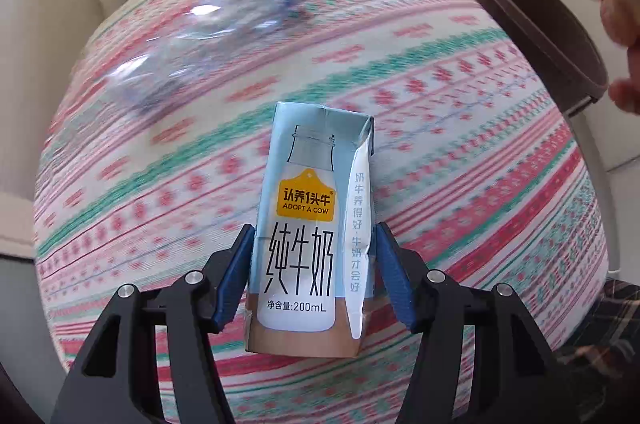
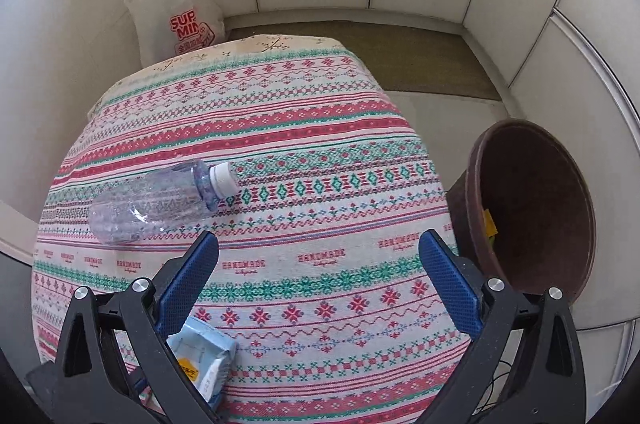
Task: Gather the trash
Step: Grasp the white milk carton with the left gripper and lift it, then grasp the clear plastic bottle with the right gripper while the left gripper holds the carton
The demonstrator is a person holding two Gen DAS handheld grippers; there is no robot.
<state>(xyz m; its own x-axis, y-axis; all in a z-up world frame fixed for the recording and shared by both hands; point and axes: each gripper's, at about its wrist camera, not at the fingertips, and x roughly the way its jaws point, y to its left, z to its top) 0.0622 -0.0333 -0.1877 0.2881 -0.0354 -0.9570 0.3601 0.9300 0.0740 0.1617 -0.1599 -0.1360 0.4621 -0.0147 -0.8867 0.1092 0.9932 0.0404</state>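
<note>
White panelled walls boxed in your corner, and a desk (image 2: 280,127) draped in a red, green and white patterned cloth filled both views. Your left gripper (image 1: 314,244) pointed steeply down at a pale blue milk carton (image 1: 312,220) lying flat on the cloth, printed "ADOPT A COW" on a yellow badge. The carton sat squarely between the blue pads (image 1: 236,276); the left pad looked to be against its side, the right pad sat just beside the folded edge, so I could not tell whether those jaws were actually clamping it.

Your right gripper (image 2: 320,256) hung above the cloth with its jaws spread wide and nothing between them. Through that camera the same carton peeked out at 7 o'clock, partly hidden behind the left finger.

At 10 o'clock from the right gripper lay a crumpled clear plastic bottle (image 2: 160,201) on its side, white cap aimed toward 3 o'clock; in the left view it was only a blur at 11 o'clock. A brown round bin (image 2: 532,207) stood off the desk's edge at 3 o'clock, something yellow inside. A white plastic shopping bag (image 2: 172,11) with red lettering stood at 11 o'clock against the wall, beyond the desk.
</note>
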